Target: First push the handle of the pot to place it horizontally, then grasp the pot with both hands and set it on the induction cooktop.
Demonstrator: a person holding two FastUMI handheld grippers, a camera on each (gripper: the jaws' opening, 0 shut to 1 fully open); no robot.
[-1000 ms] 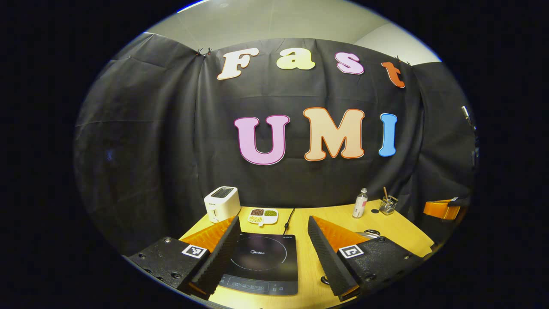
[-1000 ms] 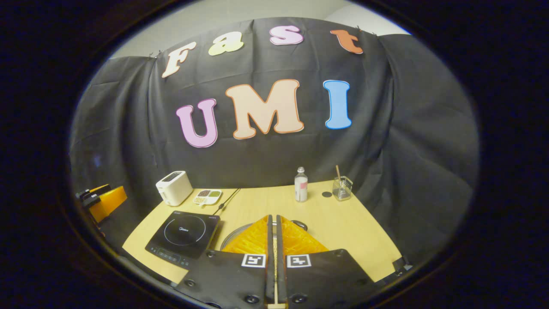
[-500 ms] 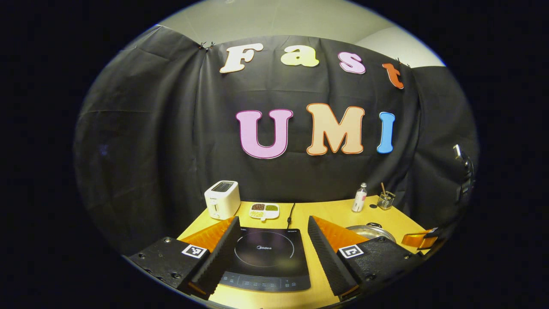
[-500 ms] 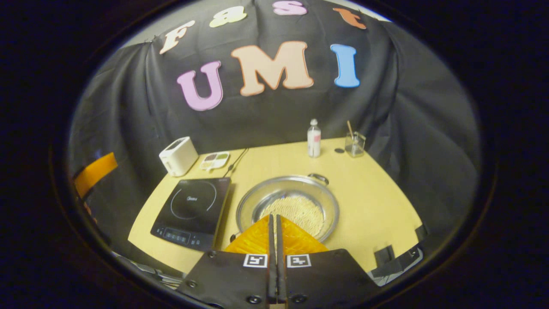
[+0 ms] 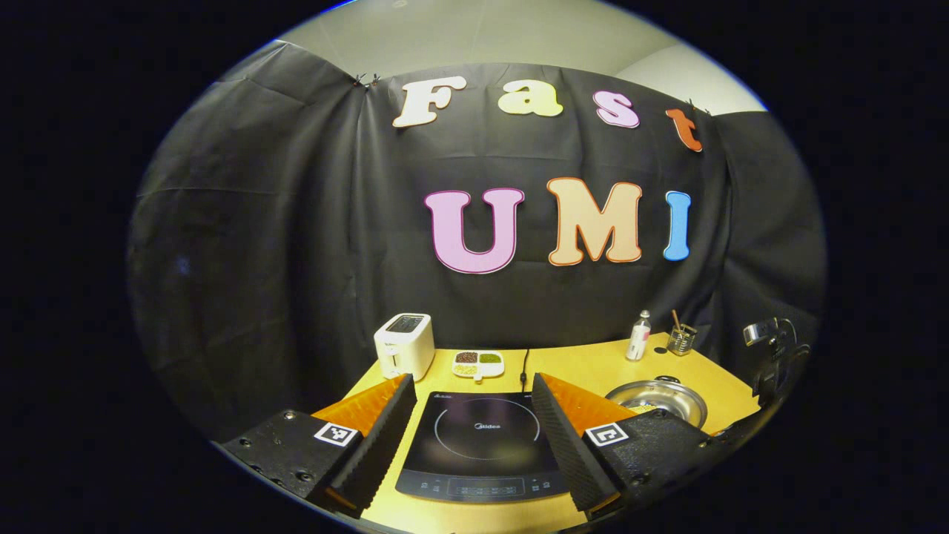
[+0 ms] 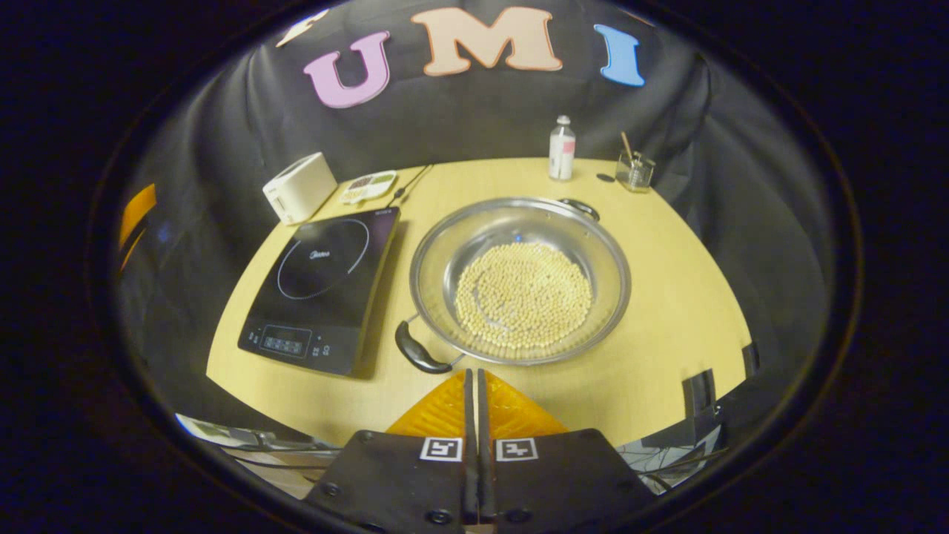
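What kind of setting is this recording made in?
Probably a staged kitchen tabletop in a recording booth: an induction cooktop, a steel pot of beans and a white toaster sit on a wooden table backed by black cloth.

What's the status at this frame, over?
Left gripper open above the induction cooktop. Right gripper shut, empty, near the pot handle. Pot beside cooktop, untouched. Nothing between them.

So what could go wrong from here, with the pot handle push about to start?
1. The pot is open and holds loose beans; a hard shove on the near handle could slosh them out.
2. The pot sits close beside the induction cooktop; turning it may knock the handle into the cooktop's edge.
3. The shut right gripper might slip off the rounded handle.
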